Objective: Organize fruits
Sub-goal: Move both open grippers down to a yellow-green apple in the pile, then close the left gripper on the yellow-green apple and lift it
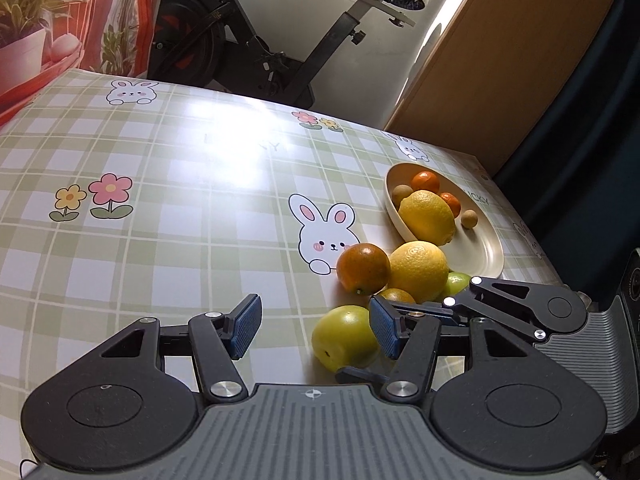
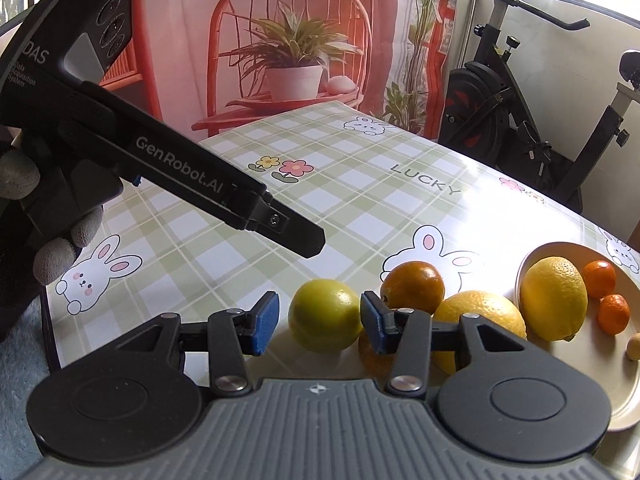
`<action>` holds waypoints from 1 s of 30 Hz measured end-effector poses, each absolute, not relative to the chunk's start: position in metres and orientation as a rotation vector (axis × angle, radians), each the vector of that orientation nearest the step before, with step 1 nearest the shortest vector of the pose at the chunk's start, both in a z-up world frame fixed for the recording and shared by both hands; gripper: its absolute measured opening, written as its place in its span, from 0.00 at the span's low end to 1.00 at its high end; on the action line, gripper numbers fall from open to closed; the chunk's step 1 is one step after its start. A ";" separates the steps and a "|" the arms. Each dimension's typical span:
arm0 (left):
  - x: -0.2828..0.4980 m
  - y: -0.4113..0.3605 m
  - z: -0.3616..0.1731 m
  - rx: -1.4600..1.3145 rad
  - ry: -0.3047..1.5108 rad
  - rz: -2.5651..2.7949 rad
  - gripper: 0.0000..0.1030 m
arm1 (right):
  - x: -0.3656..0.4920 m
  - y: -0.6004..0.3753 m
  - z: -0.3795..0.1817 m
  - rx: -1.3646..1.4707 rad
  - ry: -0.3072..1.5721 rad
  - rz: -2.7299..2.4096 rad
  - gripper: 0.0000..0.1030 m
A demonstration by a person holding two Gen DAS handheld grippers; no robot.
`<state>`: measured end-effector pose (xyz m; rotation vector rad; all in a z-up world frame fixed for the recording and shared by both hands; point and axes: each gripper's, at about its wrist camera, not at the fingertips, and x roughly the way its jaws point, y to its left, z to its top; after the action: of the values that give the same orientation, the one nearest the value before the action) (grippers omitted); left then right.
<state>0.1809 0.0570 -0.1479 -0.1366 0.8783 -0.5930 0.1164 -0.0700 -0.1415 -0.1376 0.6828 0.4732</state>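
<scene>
The checked table [image 1: 160,240] lies bare from 9 to 12 o'clock. At 2 o'clock, near its edge, the plate [image 1: 488,248] holds a lemon [image 1: 426,216] and tangerines [image 1: 426,182]. The left gripper [image 1: 316,326] gapes, empty. The right gripper [image 2: 320,322] brackets a green fruit [image 2: 324,314]; contact unclear.

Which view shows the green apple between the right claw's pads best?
The right wrist view: the green apple shows whole, between the right claw's open pads. In the left wrist view, that apple is partly hidden behind the claw's blue pad.
</scene>
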 end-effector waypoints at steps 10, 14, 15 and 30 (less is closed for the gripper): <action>0.172 0.052 -0.161 -0.073 0.904 -0.613 0.62 | 0.115 -0.062 -0.138 -0.152 0.668 0.499 0.49; 0.174 0.055 -0.162 -0.079 0.895 -0.604 0.62 | 0.115 -0.061 -0.138 -0.154 0.668 0.501 0.49; 0.174 0.057 -0.161 -0.083 0.896 -0.602 0.63 | 0.115 -0.061 -0.138 -0.155 0.669 0.498 0.48; 0.172 0.064 -0.162 -0.121 0.893 -0.575 0.64 | 0.131 -0.066 -0.149 -0.088 0.743 0.483 0.50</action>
<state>0.1723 0.0636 -0.1623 -0.1207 0.8926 -0.5749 0.1309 -0.0657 -0.1486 -0.0884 0.7428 0.4833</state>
